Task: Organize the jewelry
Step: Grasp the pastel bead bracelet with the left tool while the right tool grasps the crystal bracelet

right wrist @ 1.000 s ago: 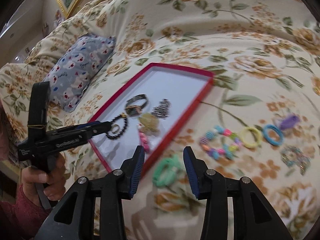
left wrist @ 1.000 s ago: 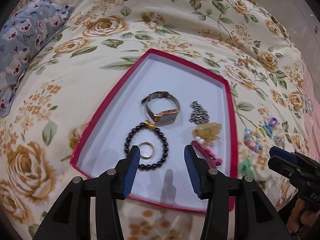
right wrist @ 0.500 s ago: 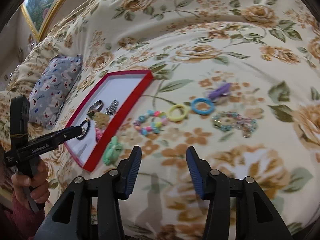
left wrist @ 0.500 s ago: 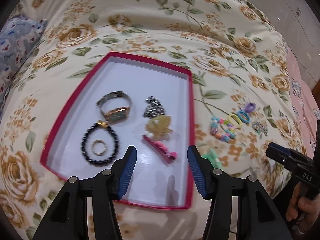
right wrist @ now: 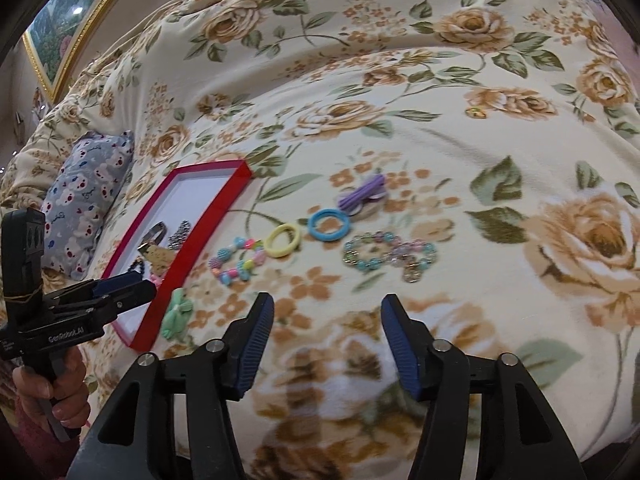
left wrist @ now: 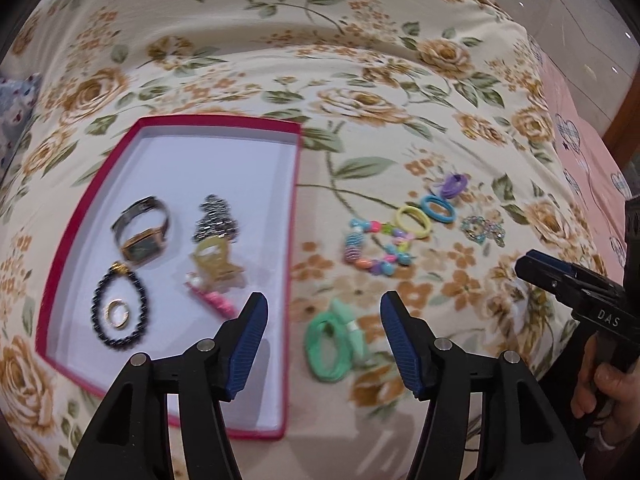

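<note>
Both grippers are seen with jaws standing apart and nothing between them; the left gripper (left wrist: 320,320) and the right gripper (right wrist: 326,322) have both just been opening. The left gripper is held over the red tray's (left wrist: 294,216) right rim, with the mint green hair tie (left wrist: 330,340) lying on the floral blanket (left wrist: 360,60) just ahead of the gap. Outside the tray, in a loose row, lie a multicoloured bead bracelet (left wrist: 376,246), a yellow ring tie (left wrist: 413,222), a blue ring tie (left wrist: 438,208), a purple tie (left wrist: 454,185) and a pale beaded bracelet (right wrist: 388,254). Already in the tray: a watch (left wrist: 142,230), a black bead bracelet (left wrist: 120,312) around a gold ring (left wrist: 116,314), a chain heap (left wrist: 214,220), a yellow clip (left wrist: 216,262). The green tie is judged light, soft and compliant; a pinch across its bunched middle is judged safest, as the blanket yields underneath. The bead bracelets are judged likely to sag and swing. Motion blur obscures the green tie's form; the tray's near corner is hidden behind the left fingers.
</note>
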Tool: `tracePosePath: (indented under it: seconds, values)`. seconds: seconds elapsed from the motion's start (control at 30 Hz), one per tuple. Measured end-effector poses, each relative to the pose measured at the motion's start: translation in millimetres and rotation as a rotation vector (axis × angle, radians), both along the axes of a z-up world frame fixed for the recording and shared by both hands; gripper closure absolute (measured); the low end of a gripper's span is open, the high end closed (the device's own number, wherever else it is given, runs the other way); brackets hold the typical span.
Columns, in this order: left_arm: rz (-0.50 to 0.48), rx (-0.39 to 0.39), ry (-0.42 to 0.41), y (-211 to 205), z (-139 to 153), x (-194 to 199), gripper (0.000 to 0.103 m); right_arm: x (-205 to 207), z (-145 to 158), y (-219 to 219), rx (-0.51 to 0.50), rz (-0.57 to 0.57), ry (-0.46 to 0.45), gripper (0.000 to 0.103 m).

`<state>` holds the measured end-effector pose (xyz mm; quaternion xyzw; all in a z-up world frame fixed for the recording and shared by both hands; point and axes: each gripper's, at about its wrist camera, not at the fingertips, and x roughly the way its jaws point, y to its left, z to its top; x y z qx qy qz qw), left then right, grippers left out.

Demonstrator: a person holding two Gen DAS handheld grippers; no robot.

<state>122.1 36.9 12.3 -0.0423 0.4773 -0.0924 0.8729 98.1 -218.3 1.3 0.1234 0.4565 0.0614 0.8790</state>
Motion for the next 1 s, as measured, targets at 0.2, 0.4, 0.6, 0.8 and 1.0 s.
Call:
tracePosePath:
  seconds: [0.2,0.4,0.6,0.8,1.0]
  values:
    - [-0.043,0.025,0.016,-22,-8,17,0.036,9,-2,-7,-0.044,-0.005,0.005,0.037]
    - [-0.067,0.047,0.036,-39,-18,36,0.030,24,-10,-13,-0.070,0.003,0.026,0.036]
    - [-0.080,0.068,0.058,-52,-31,62,0.029,37,-20,-14,-0.090,0.016,0.048,0.036]
    - [-0.110,0.099,0.085,-67,-50,84,0.030,50,-31,-12,-0.116,0.033,0.071,0.036]
    - [-0.118,0.111,0.085,-73,-64,91,0.055,59,-40,-6,-0.167,0.046,0.068,0.039]
